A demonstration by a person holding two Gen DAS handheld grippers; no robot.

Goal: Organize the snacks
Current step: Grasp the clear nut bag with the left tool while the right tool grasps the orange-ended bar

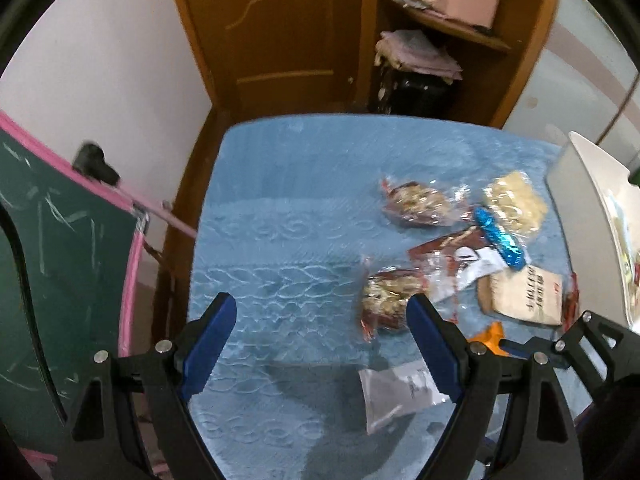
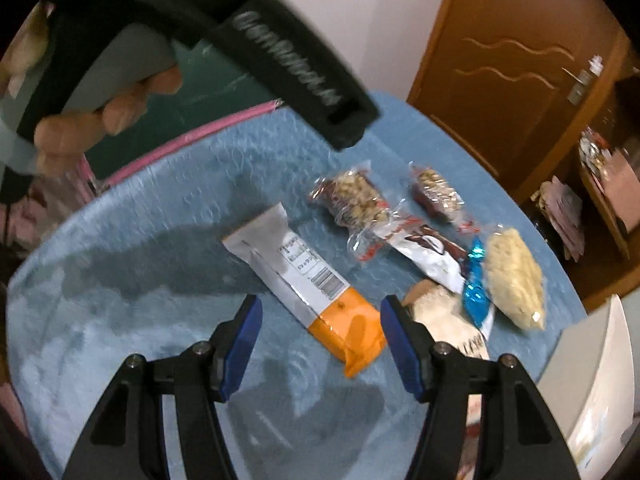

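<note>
Several snack packets lie loose on blue cloth (image 2: 120, 280), all still unsorted, gathered at centre and right of right wrist view. Closest to right gripper (image 2: 320, 340): long packet (image 2: 304, 280), white with orange end, lying slantwise at centre, orange end just between open, empty fingers but lower than them. Further up: two clear nut bars (image 2: 352, 200), brown-white wrapper (image 2: 424, 252), blue foil candy (image 2: 476, 276) and pale yellow cake (image 2: 516, 276), touching or overlapping at right. At lower right edge: white box (image 2: 592, 360), probably place for sorting, though inside not visible.

Left gripper (image 1: 320, 336) also wide open and empty, hovering above cloth at lower centre of left wrist view, one nut bar (image 1: 388, 300) just beside its right finger.

Possible troubles, as judgement only: closing on slanted packet could pinch only thin orange end, so packet may slip or swing. Smooth foil could slide away on soft cloth. Overlapping wrappers at right could come up together. Both grippers near same pile, so collision possible.
</note>
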